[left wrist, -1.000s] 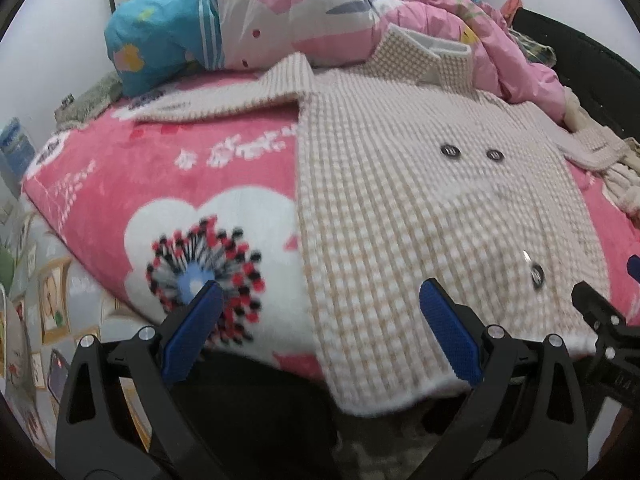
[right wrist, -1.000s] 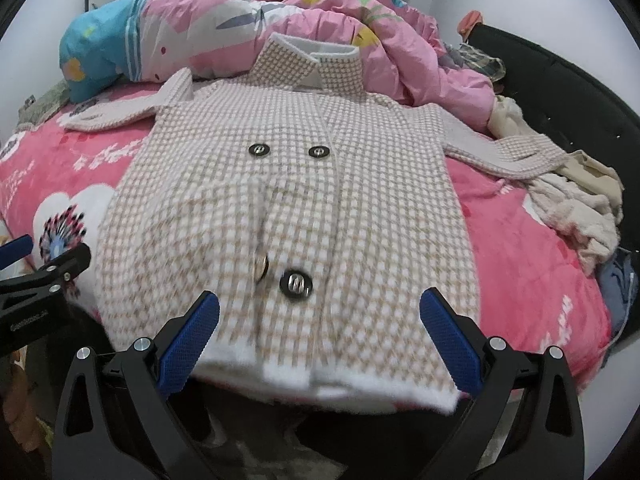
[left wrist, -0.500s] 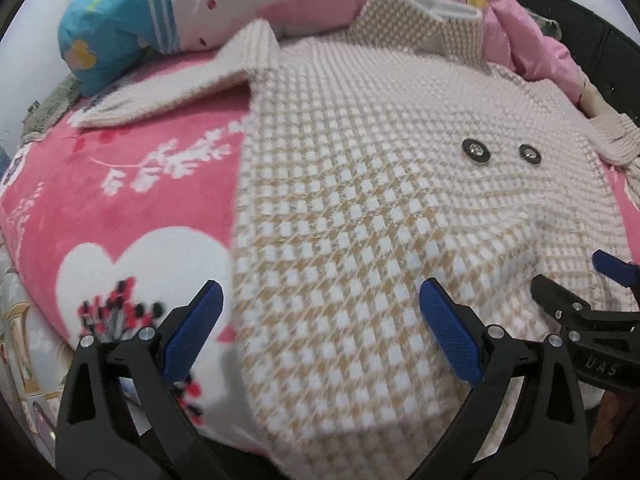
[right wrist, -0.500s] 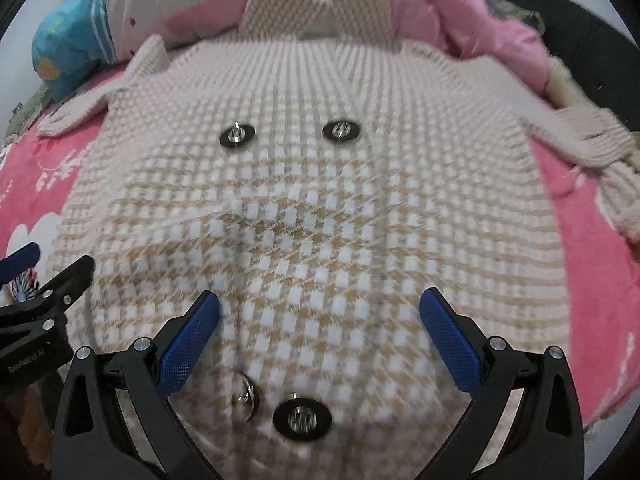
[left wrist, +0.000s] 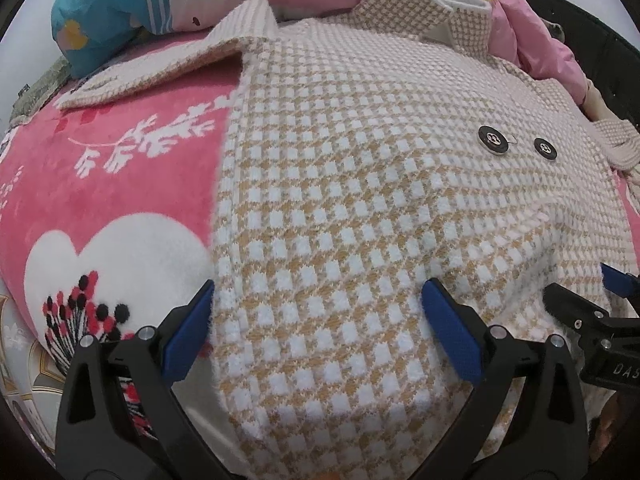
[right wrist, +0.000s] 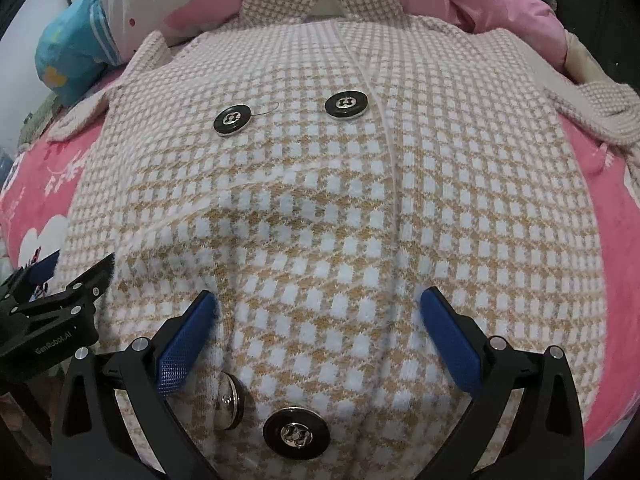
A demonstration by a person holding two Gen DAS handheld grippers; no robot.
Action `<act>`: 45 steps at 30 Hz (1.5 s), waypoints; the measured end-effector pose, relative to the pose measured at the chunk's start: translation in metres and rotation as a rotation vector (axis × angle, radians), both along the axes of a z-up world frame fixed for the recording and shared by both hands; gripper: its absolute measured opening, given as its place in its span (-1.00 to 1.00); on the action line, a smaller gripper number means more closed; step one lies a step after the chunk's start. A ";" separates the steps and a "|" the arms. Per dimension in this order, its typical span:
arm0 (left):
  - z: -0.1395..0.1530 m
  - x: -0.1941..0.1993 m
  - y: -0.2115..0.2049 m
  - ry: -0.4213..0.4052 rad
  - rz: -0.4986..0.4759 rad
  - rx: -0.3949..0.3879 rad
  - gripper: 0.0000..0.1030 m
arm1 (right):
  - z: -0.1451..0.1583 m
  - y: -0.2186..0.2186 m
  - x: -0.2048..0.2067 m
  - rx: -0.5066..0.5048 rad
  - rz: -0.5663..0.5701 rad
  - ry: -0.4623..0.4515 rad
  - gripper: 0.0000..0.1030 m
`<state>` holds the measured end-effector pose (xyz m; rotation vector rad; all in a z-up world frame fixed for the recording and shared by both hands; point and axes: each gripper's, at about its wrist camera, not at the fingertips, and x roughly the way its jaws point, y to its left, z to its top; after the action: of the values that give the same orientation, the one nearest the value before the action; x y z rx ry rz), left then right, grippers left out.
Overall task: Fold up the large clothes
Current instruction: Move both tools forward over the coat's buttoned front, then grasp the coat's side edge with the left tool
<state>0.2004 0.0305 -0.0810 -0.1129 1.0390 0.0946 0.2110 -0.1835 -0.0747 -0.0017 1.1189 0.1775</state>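
left wrist view: now in close over the coat (left wrist: 360,200) hem, left gripper (left wrist: 318,312) and right gripper (right wrist: 318,312) both spread wide, poised to pinch and begin folding.

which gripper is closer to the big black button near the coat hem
Right. The right gripper hangs open just above the black button, which sits between its fingers. The left gripper is open over the coat farther left, near its side edge.
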 end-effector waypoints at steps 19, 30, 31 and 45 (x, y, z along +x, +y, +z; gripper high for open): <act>0.001 -0.003 -0.007 -0.013 0.015 0.020 0.88 | -0.002 -0.005 0.008 0.022 0.023 -0.029 0.91; 0.061 0.003 0.041 -0.189 0.109 0.036 0.87 | 0.054 0.028 0.012 0.048 0.169 -0.159 0.90; 0.071 0.009 0.053 -0.205 0.134 0.049 0.87 | 0.058 0.033 0.017 0.056 0.185 -0.165 0.90; 0.087 0.133 0.285 -0.202 0.677 0.217 0.85 | 0.054 0.098 0.071 0.120 0.305 -0.190 0.90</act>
<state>0.3337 0.3152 0.0057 -0.2679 0.7471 0.7927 0.2823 -0.0859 -0.0203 -0.0813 0.9123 0.5073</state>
